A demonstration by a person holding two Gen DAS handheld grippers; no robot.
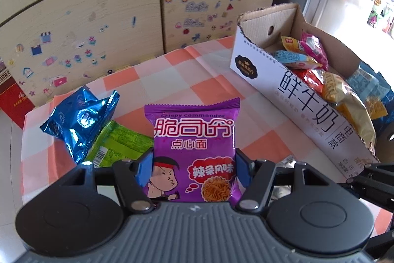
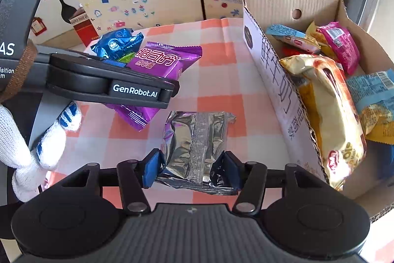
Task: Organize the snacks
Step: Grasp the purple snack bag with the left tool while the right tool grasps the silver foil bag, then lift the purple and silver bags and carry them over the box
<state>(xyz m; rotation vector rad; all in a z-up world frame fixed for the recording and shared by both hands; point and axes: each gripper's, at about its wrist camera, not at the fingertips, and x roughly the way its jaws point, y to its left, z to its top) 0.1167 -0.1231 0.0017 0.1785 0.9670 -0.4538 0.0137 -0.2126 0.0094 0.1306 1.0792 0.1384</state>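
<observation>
Left hand-held gripper (image 1: 194,169) pinches the light, crinkly purple noodle-snack packet (image 1: 194,152) mid-body; right hand-held gripper (image 2: 190,170) clamps the slippery silver foil packet (image 2: 197,147) at its sides.

Probably a family home: pale wooden cupboard doors (image 1: 98,24) covered in small colourful children's stickers (image 1: 202,1) stand behind a table under an orange-and-white checked plastic cloth (image 1: 172,75), beside a reused corrugated cardboard milk carton box (image 1: 295,100).
</observation>
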